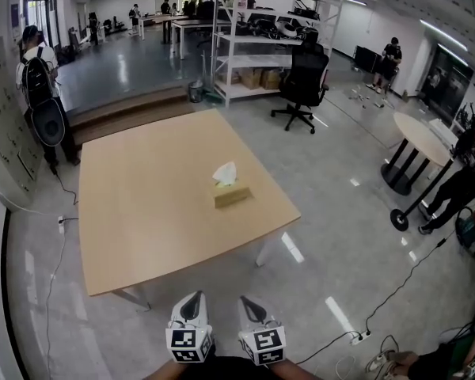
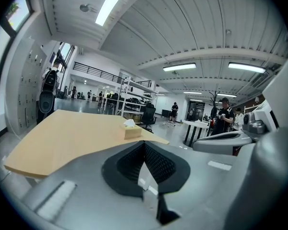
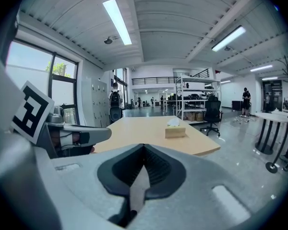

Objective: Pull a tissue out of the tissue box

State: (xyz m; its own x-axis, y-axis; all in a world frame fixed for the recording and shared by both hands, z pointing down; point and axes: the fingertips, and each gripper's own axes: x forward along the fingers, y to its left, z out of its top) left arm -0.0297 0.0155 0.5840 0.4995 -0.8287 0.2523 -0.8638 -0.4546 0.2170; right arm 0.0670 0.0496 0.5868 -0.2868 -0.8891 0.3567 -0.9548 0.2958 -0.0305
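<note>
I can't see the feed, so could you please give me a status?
Shut, empty: left gripper, right gripper, short of the table. Mid-table: tissue box, tissue sticking up. Nothing between.

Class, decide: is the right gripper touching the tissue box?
Apart. The head view shows the right gripper short of the table, with bare tabletop between it and the tissue box.

Open tabletop, one box in the way
Table (image 1: pixel 142 212) bare all round the tissue box (image 1: pixel 232 195) — free approach from the near edge, either side and above; only the tissue (image 1: pixel 225 172) sticks up from its top. Office chair (image 1: pixel 302 81), shelf rack (image 1: pixel 249 60) and round table (image 1: pixel 423 137) stand well apart — open floor between.
</note>
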